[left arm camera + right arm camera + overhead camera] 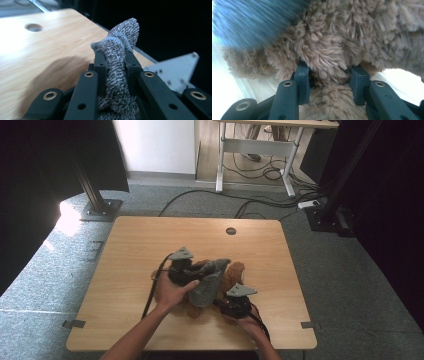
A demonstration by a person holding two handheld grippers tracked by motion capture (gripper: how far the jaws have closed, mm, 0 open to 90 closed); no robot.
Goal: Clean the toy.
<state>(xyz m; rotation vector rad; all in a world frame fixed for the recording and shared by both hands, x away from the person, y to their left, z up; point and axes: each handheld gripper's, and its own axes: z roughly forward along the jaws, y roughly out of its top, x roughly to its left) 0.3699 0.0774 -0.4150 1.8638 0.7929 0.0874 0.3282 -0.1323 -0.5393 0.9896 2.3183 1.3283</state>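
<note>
A brown plush toy (234, 272) lies on the wooden table (150, 240), partly covered by a grey knitted cloth (210, 280). My left gripper (199, 276) is at the toy's left side, shut on a fold of that cloth. In the left gripper view the knit (122, 32) sticks up between the two pads (100, 65) of my left gripper (116, 62). My right gripper (225, 301) comes in from the front right. In the right gripper view my right gripper (329, 75) pinches a furry part of the toy (352, 32). The cloth (254, 22) is a blur at upper left.
The table has a round cable hole (230, 231) near its far edge. Beyond the table are floor cables, a desk frame (255, 150) and black stand bases (102, 210). The right gripper's grey plate (175, 72) appears in the left gripper view.
</note>
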